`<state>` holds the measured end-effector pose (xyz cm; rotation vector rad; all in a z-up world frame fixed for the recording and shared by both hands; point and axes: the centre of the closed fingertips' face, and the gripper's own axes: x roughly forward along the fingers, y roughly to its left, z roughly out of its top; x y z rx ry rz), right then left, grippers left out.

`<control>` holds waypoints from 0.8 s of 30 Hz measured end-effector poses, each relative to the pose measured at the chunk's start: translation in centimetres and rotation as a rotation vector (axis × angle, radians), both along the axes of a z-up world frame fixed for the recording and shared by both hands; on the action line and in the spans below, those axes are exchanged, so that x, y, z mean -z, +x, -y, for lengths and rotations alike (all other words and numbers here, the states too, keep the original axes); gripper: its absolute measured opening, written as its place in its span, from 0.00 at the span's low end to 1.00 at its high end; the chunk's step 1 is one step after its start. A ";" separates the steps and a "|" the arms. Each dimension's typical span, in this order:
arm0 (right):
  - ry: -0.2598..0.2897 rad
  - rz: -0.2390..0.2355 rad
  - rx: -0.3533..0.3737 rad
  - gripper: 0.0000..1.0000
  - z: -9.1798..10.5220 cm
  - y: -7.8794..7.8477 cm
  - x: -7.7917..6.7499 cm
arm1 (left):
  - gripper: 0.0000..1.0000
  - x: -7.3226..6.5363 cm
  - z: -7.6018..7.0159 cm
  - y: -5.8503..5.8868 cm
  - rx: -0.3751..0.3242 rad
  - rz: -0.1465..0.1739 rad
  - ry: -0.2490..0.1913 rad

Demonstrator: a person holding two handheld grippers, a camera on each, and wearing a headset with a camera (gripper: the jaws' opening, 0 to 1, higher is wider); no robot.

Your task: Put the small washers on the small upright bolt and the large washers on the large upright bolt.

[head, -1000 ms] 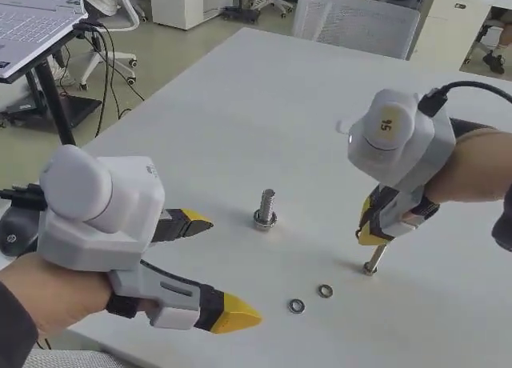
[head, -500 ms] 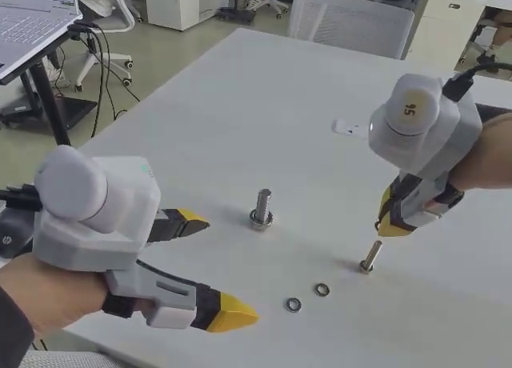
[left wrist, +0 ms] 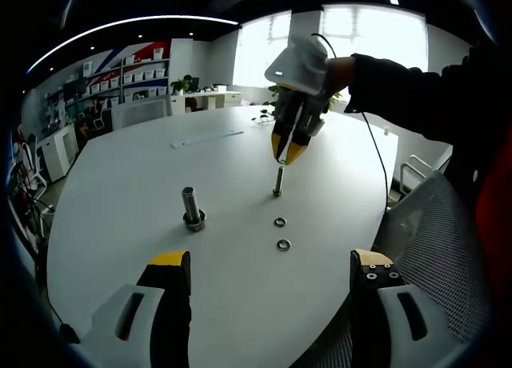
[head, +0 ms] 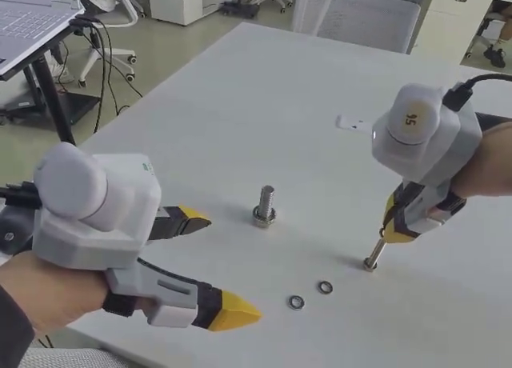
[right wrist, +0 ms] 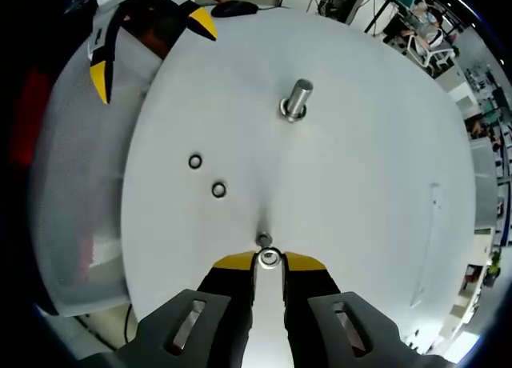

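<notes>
Head view above table (head: 264, 104), gripper views low, opposed, sharing large bolt (head: 266, 204)

A mesh chair (head: 356, 20) is standing at the far end of the white workbench (head: 240, 88). Daylight is pouring through tall windows (left wrist: 372, 36), a laptop (head: 32, 16) sitting at left.

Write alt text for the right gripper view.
The right hand-held gripper pinches a small washer at the tip of the small bolt on a white table. Two more washers lie to the left; the large bolt stands beyond.
</notes>
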<state>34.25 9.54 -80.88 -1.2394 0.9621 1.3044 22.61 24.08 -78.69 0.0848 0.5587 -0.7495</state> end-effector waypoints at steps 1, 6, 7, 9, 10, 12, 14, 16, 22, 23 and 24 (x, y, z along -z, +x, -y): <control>-0.002 -0.002 0.000 0.13 0.0 0.0 0.1 | 0.81 0.0 0.0 0.0 0.000 -0.001 0.000; -0.006 -0.011 0.002 0.13 0.1 0.1 0.6 | 0.81 0.1 0.0 0.0 0.000 -0.003 0.001; -0.006 -0.013 0.002 0.13 0.1 0.2 0.8 | 0.81 0.1 0.0 0.0 0.000 -0.003 0.000; -0.008 -0.016 0.003 0.13 0.1 0.2 1.0 | 0.81 0.1 0.0 0.0 -0.001 -0.003 0.000; -0.007 -0.015 0.003 0.13 0.1 0.2 1.0 | 0.81 0.1 -0.1 0.0 -0.001 -0.004 0.000; -0.009 -0.019 0.006 0.13 0.2 0.2 1.2 | 0.81 0.1 -0.1 -0.1 0.000 -0.006 0.001; -0.012 -0.021 0.007 0.13 0.2 0.2 1.3 | 0.81 0.2 -0.1 -0.1 0.000 -0.008 0.000; -0.011 -0.025 0.004 0.13 0.1 0.1 1.4 | 0.81 0.2 -0.1 -0.1 0.000 -0.009 0.001; -0.013 -0.034 0.010 0.13 0.1 0.2 2.1 | 0.81 0.3 -0.1 -0.1 -0.001 -0.012 0.001; -0.011 -0.037 0.012 0.13 0.0 0.2 2.3 | 0.81 0.3 -0.1 -0.1 -0.001 -0.013 0.002; -0.010 -0.038 0.012 0.14 0.0 0.2 2.5 | 0.81 0.3 -0.2 -0.1 -0.001 -0.013 0.002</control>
